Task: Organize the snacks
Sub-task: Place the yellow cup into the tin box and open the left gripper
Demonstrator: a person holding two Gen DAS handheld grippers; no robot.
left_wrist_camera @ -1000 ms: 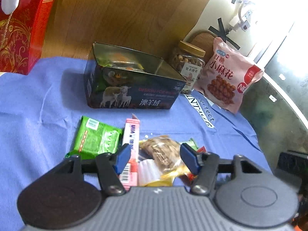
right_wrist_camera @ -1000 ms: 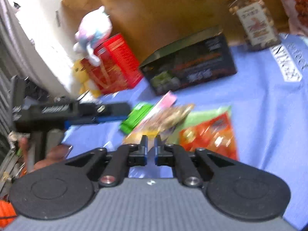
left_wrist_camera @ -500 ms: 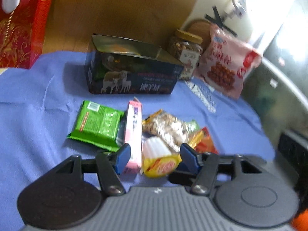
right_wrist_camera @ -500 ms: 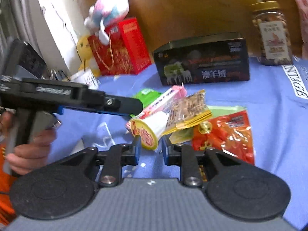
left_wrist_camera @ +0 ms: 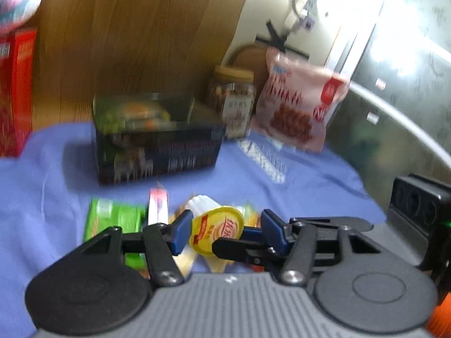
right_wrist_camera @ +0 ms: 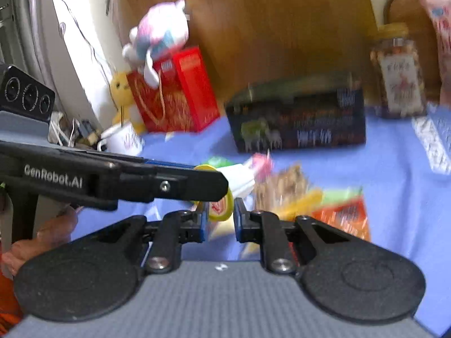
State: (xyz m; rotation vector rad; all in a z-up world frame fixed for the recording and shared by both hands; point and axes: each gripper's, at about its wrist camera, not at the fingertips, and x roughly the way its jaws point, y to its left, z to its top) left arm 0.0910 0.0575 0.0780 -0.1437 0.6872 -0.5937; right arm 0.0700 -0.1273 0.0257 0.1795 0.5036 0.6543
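From the left wrist we look along the left gripper (left_wrist_camera: 225, 226) over a table under a soft blue cloth (left_wrist_camera: 310, 174). A small jelly cup (left_wrist_camera: 217, 232), with ribbed white plastic walls and a round glossy yellow lid, sits between its blue pads, close to us. One pad touches the cup and the other stands a little apart. These jaws have just been closing, and we cannot tell whether they grip. Under the cup lie loose snacks, among them a flat green packet (left_wrist_camera: 112, 217) and a slim pink stick pack (left_wrist_camera: 157, 205). Farther off stands a dark rectangular box (left_wrist_camera: 157, 152) with an open top, probably where the snacks are meant to go. To its right are a clear jar (left_wrist_camera: 232, 98) and a puffy pink bag (left_wrist_camera: 296, 107).

From the right wrist, the right gripper (right_wrist_camera: 220, 221) has just been closing too. Its pads now pinch the edge of the cup's lid. The left gripper's black finger crosses from the left, held by a hand (right_wrist_camera: 42, 233). We judge that both tools steady the slippery cup together. A crinkly orange packet (right_wrist_camera: 344, 217) lies to the right. A plush toy (right_wrist_camera: 157, 33) sits on a red carton (right_wrist_camera: 180, 93) at the far left.
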